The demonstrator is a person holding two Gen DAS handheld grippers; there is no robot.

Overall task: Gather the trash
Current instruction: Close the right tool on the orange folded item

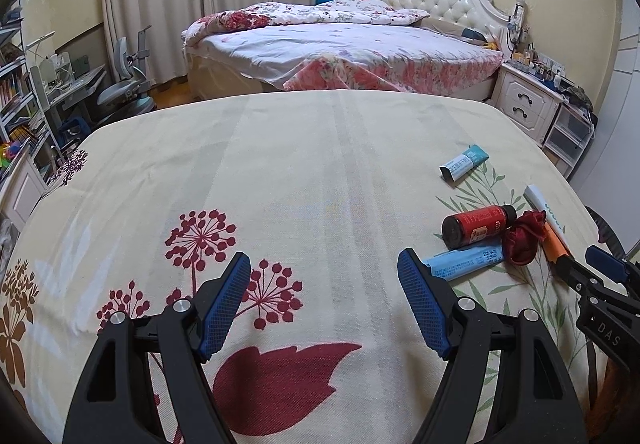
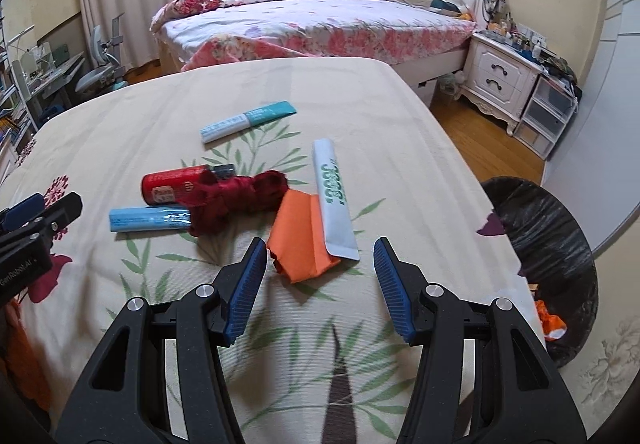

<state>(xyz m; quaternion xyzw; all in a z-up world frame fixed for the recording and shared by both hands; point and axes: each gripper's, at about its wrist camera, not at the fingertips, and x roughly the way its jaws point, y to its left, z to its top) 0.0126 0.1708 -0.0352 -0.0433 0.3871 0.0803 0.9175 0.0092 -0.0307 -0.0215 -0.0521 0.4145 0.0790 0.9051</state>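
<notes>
Trash lies on a table under a cream floral cloth: an orange wrapper, a white tube, a crumpled red cloth, a red bottle, a light blue tube and a teal tube. My right gripper is open, the orange wrapper's near end between its fingertips, pads not pressing. My left gripper is open over bare cloth; the light blue tube and red bottle lie just right of it. The right gripper shows at that view's right edge.
A bin lined with a black bag stands on the floor off the table's right edge, an orange scrap inside. Beyond the table are a bed, a white nightstand and a desk with a chair.
</notes>
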